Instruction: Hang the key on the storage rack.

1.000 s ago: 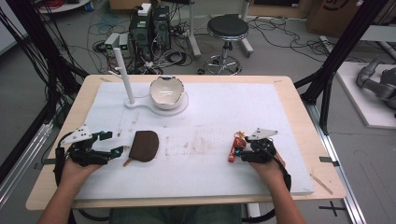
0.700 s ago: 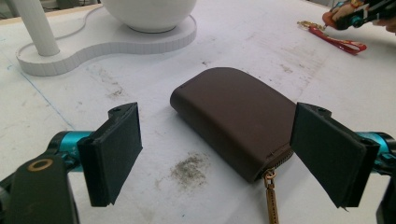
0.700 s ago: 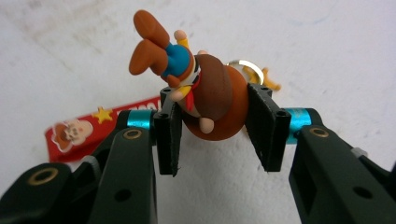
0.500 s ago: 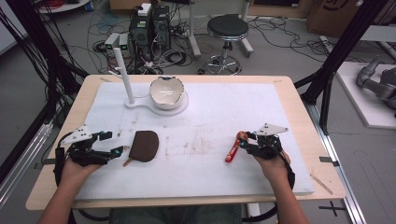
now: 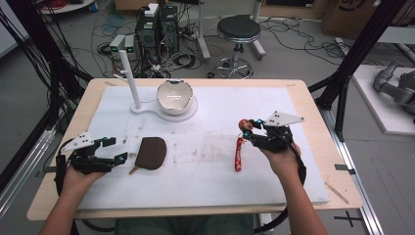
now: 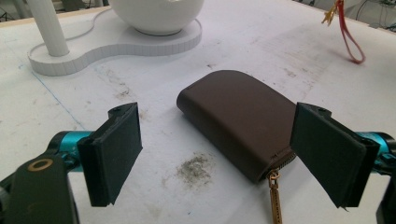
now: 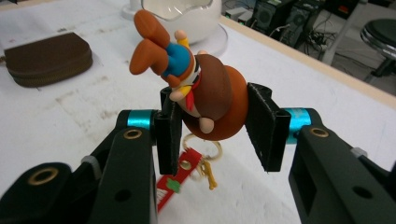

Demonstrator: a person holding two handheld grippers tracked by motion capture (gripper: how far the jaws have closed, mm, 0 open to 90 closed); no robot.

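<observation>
Two grippers: right gripper [image 7: 212, 123] clamps figurine [image 7: 201, 91], mid-mat.

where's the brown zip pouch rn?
High view: the brown zip pouch lies flat on the white mat at table left, just beyond the open left tool, in front of the white bowl.

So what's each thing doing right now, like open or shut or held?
toy figure keychain: gripped, lifted, strap dangling
right gripper: shut on the toy
left gripper: open, holding nothing
brown pouch: zipped shut, lying flat
white bowl: upright on its stand
</observation>
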